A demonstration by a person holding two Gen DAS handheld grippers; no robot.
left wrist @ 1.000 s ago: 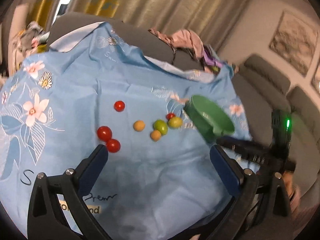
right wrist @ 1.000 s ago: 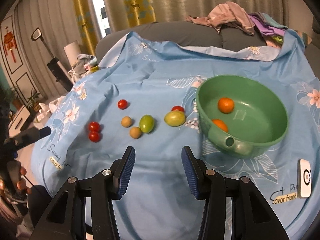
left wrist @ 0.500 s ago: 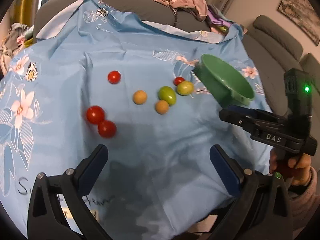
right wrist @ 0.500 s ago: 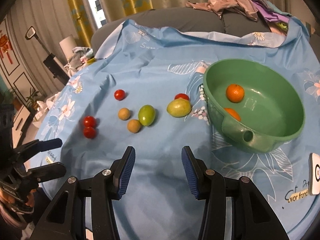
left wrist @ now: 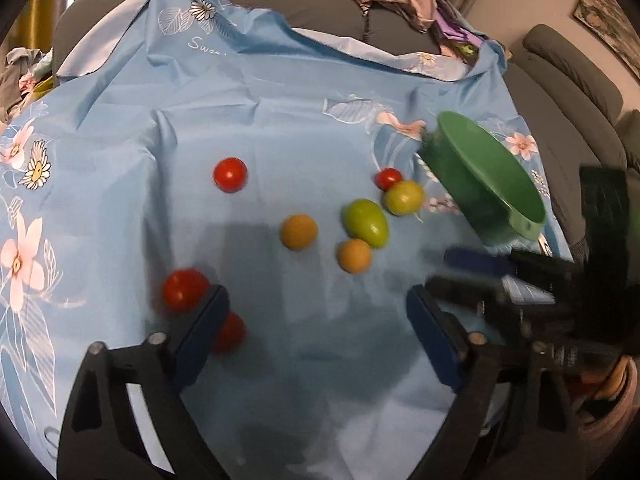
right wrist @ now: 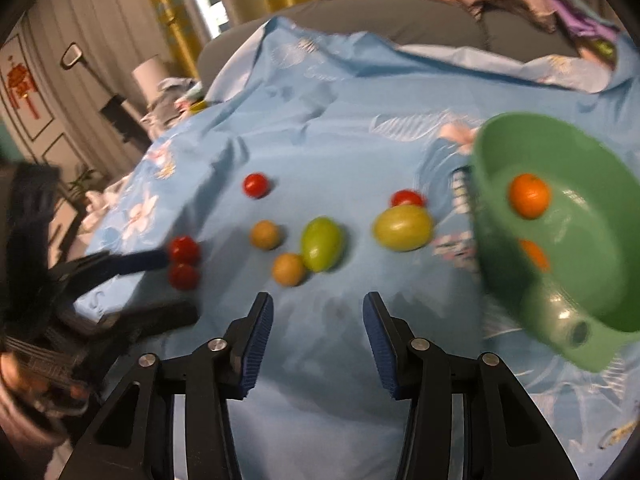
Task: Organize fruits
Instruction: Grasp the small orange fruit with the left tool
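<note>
Nearest, left claw gaping over the blue cloth, jaws just narrowing with nothing between them, a red pair of tomatoes hard by its 9 o'clock finger, probably the next pick. Right claw part-open and empty, aimed at the tan and green fruits at 12 o'clock. Farther, at 2 o'clock, green bowl already keeping two oranges, evidently the place for the rest.
</note>
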